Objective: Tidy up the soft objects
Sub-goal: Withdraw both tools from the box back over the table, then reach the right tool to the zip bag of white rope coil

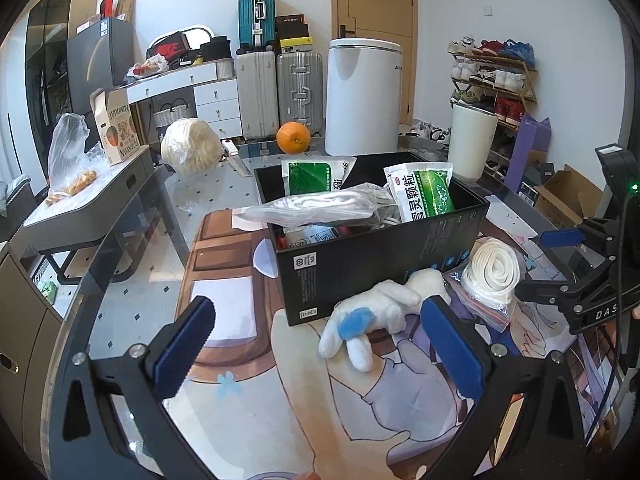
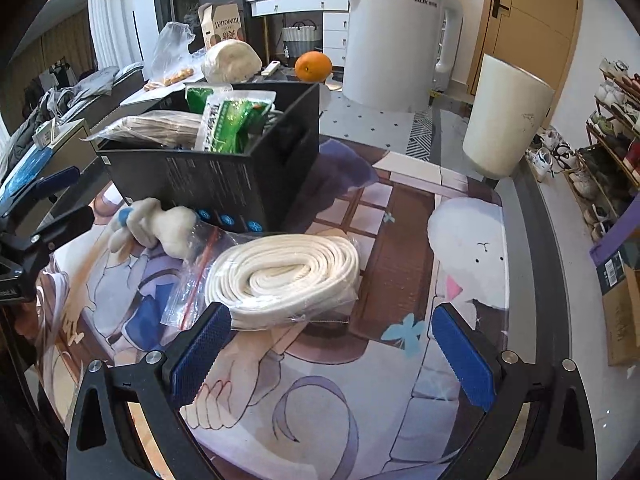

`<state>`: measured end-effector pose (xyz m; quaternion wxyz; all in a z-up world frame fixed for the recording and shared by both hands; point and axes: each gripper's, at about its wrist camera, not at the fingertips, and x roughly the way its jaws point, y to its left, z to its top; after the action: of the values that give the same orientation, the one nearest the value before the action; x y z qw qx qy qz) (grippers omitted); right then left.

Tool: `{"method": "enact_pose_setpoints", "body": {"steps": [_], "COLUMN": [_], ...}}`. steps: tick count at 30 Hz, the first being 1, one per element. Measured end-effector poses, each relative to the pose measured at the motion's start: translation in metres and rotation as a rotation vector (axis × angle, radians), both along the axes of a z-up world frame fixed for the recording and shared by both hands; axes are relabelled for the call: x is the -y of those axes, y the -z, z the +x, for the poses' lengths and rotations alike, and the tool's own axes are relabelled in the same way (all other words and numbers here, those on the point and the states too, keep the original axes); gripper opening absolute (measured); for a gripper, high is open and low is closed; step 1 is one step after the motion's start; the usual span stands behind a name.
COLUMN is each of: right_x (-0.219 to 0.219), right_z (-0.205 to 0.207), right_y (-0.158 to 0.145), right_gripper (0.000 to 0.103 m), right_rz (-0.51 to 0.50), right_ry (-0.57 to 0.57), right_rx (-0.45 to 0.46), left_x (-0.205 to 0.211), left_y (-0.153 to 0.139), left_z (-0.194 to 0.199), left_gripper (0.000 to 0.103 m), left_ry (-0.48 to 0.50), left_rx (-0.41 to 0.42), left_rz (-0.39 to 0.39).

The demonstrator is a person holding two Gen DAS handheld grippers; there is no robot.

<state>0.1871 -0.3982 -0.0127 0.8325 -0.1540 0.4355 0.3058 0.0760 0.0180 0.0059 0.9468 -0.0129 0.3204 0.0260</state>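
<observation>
A white plush toy (image 1: 376, 312) with a blue patch lies on the printed mat against the front of a black box (image 1: 360, 256). My left gripper (image 1: 320, 344) is open just in front of the toy. A coiled white rope in a clear bag (image 1: 494, 276) lies to the right of the toy. In the right wrist view the bagged rope (image 2: 288, 276) sits just ahead of my open right gripper (image 2: 332, 344), with the toy (image 2: 160, 228) and box (image 2: 224, 184) to the left. The box holds green medicine packets (image 1: 428, 192) and a bagged white cloth (image 1: 320, 206).
A white kettle (image 2: 396, 36), a white cup (image 2: 508, 120) and an orange (image 2: 314, 66) stand behind the box. A wrapped white bundle (image 1: 190, 144) and a knife (image 1: 236, 156) lie at the far left of the table. The table edge runs along the right (image 2: 532, 240).
</observation>
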Motion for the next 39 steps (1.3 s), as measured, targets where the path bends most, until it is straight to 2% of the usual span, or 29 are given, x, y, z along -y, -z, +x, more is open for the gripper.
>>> {"method": "enact_pose_setpoints", "body": {"steps": [5,12,16,22,27,39], "right_x": [-0.003,-0.019,-0.027,-0.037,-0.051,-0.070], "right_z": [0.002,0.011,0.018,0.015,0.022,0.020], "right_y": [0.003,0.004,0.003,0.002,0.015,0.017], "right_gripper": [0.102,0.102,0.102,0.102,0.102,0.102], "right_rz": [-0.027,-0.147,-0.175,-0.100,-0.108,-0.083], "right_ry": [-0.021,-0.154,-0.207,-0.241,-0.217,-0.182], "right_rx": [0.009,0.051,-0.004,-0.056,-0.099,-0.088], "left_x": [-0.002,-0.001,-0.001,-0.004,-0.004,-0.002], "left_y": [0.000,0.000,-0.001,-0.001,-0.001,0.001], "left_z": [0.000,-0.001,-0.002,-0.002,-0.002,0.000], "left_gripper": [0.103,0.103,0.103,0.103,0.103,0.103], "left_ry": [0.007,0.006,0.009,0.008,0.011,0.016], "left_rx": [0.000,0.006,0.007,0.006,0.007,-0.003], "left_rz": [-0.013,-0.006,-0.008,-0.027,-0.031,-0.029]}}
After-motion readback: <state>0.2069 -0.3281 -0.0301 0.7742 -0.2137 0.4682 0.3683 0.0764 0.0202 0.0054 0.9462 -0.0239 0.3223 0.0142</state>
